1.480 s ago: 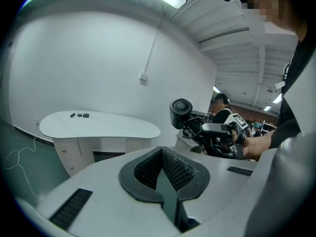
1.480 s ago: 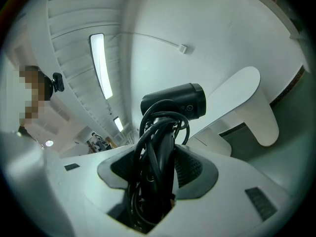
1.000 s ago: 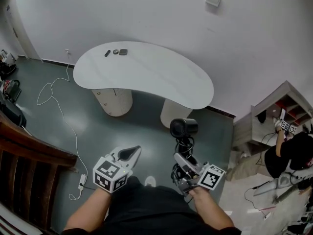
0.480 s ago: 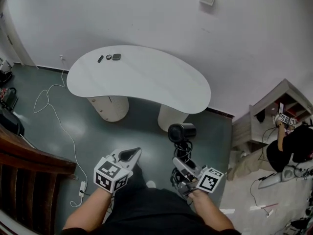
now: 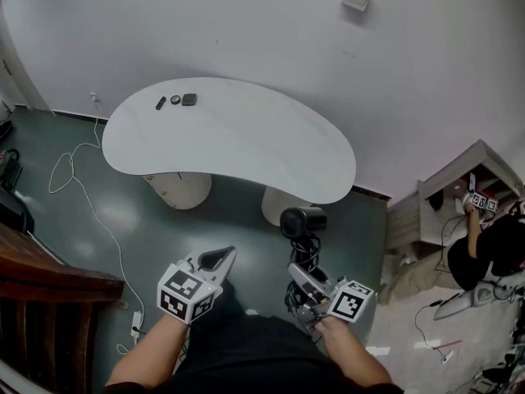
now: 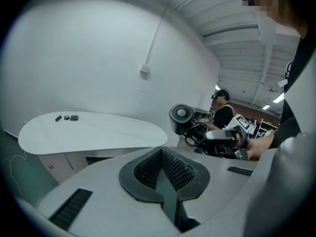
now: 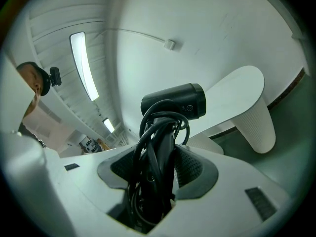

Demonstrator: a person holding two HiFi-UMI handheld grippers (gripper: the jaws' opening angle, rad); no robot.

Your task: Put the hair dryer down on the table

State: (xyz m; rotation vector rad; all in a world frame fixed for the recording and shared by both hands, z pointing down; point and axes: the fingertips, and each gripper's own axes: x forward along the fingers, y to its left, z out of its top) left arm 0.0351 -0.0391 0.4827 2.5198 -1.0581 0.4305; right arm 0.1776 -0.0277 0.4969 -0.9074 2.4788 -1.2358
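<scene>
A black hair dryer [image 5: 304, 221] [image 7: 174, 102] stands upright in my right gripper [image 5: 305, 276] [image 7: 157, 172], whose jaws are shut on its handle and on the cord wound round it. It hangs in the air short of the white kidney-shaped table [image 5: 238, 134] [image 7: 237, 95]. My left gripper [image 5: 215, 258] [image 6: 163, 174] is held low at the left, shut with nothing between its fingers. From the left gripper view the hair dryer [image 6: 181, 117] shows to the right of the table [image 6: 98, 130].
Three small dark items [image 5: 175, 101] lie at the table's far left end. Two round white pedestals [image 5: 179, 189] hold the table up. A white cable [image 5: 78, 183] trails over the grey floor at the left. A wooden shelf unit [image 5: 463, 191] and a crouching person [image 5: 492, 249] are at the right.
The view has shifted closer to the table, which now sits a little nearer and further left in the head view. Both grippers keep their pose, the hair dryer still held.
</scene>
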